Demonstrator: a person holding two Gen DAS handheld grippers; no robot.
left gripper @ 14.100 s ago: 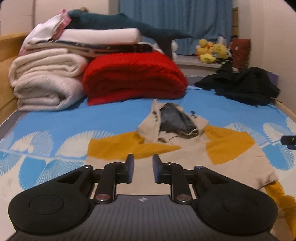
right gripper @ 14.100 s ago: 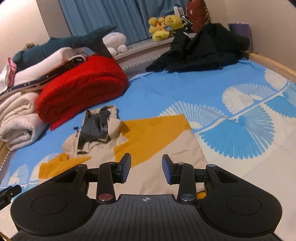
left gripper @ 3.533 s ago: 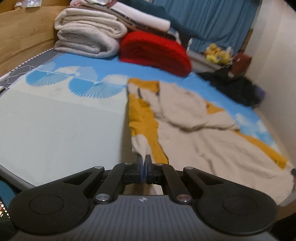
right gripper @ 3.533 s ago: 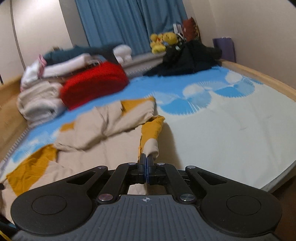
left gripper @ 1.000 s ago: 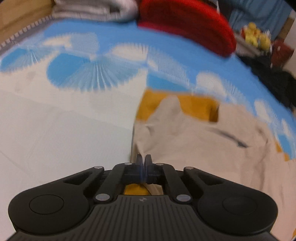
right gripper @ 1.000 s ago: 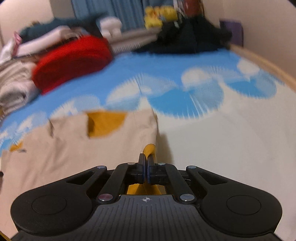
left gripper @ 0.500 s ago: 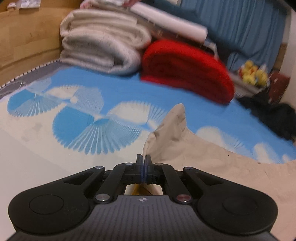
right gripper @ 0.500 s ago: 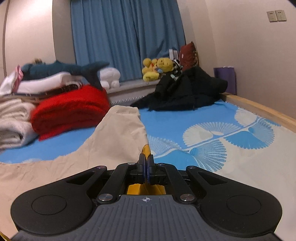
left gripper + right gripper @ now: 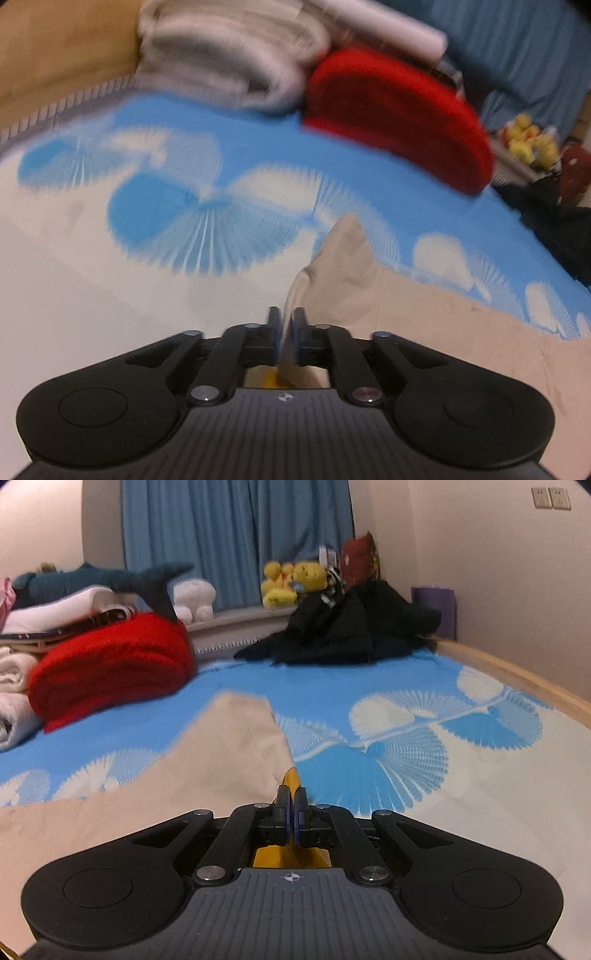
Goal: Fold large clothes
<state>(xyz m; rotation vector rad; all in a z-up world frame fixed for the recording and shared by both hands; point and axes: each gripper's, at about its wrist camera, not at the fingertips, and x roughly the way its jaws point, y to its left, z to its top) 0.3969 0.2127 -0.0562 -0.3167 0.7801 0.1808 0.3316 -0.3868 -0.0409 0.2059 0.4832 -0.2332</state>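
A beige garment with mustard-yellow patches [image 9: 424, 325] lies folded over on the blue and white bedsheet [image 9: 166, 206]. In the left wrist view its corner rises into my left gripper [image 9: 286, 325]. Those jaws are opening, a narrow gap shows, and the beige cloth hangs loosely between them. In the right wrist view the same garment [image 9: 184, 775] spreads to the left. Its yellow edge runs between the pads of my right gripper [image 9: 291, 805]. Those jaws are just starting to open and still pinch the cloth.
A folded red blanket [image 9: 110, 668] and white folded blankets [image 9: 229, 51] stand at the far side of the bed. A heap of black clothes [image 9: 351, 627], yellow plush toys [image 9: 291, 579] and a shark plush [image 9: 110, 579] sit near the blue curtain. A wooden bed rail [image 9: 517, 675] runs along the right.
Both grippers carried the garment's edge forward over its body and lowered it. The left jaws have parted to a visible gap; the right jaws have barely parted.
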